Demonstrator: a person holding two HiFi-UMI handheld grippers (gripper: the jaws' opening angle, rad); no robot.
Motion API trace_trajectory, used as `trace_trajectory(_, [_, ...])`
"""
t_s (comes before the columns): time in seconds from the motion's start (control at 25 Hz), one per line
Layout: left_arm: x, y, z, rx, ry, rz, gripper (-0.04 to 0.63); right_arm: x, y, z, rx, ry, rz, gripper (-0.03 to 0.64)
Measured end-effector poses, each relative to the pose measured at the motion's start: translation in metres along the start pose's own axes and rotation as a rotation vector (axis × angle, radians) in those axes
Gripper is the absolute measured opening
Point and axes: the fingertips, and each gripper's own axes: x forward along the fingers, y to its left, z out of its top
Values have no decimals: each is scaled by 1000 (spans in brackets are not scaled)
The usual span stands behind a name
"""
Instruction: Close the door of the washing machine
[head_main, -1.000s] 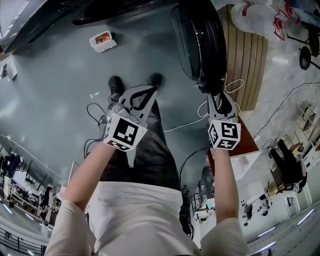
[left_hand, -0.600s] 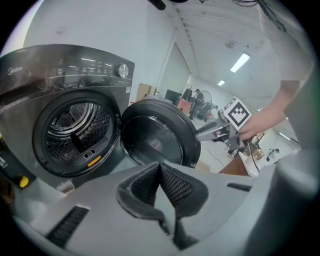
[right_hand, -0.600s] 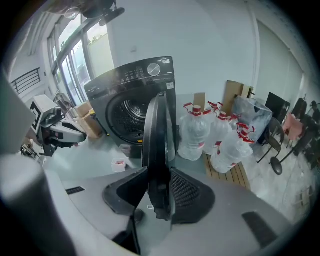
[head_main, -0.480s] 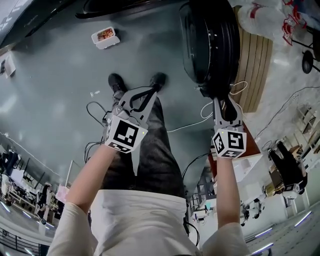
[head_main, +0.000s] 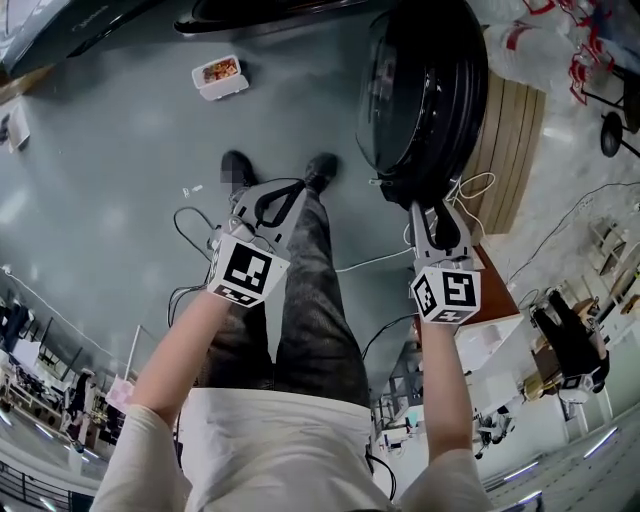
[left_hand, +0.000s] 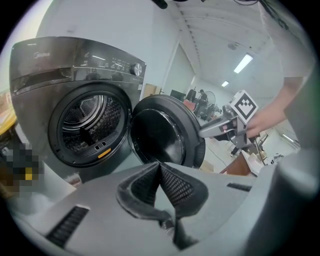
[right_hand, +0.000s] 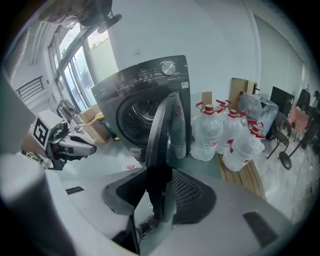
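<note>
Right gripper (right_hand: 159, 172), jaws just eased slightly wider, pinches the door rim. On the washing machine (right_hand: 131, 87) the door (right_hand: 169, 125) stands swung out beside the open drum (right_hand: 141, 112); push steadily along the hinge arc, grip square, with the left gripper (left_hand: 160, 166), closed and empty, held clear

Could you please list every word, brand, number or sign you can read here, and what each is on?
"Midea", faintly: top left of the washing machine front.
Control panel print: too small to read.
Orange sticker on the drum rim: unreadable.
Water bottles, red labels: blurred.
Marker cubes: patterns only, no text.
Door: no print.
</note>
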Motion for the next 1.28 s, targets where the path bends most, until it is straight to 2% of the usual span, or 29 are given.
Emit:
trace_trajectory(0.36, [-23, 31, -36, -29, 5, 37, 9, 26, 59, 10, 1, -17, 79, 194])
trace_trajectory(0.76, [-41, 54, -43, -63, -33, 69, 9, 60, 109, 30, 52, -43, 123, 224])
trace_trajectory(1.28, [-77, 73, -52, -121, -77, 89, 9, 97, 168, 62, 50, -58, 150, 206])
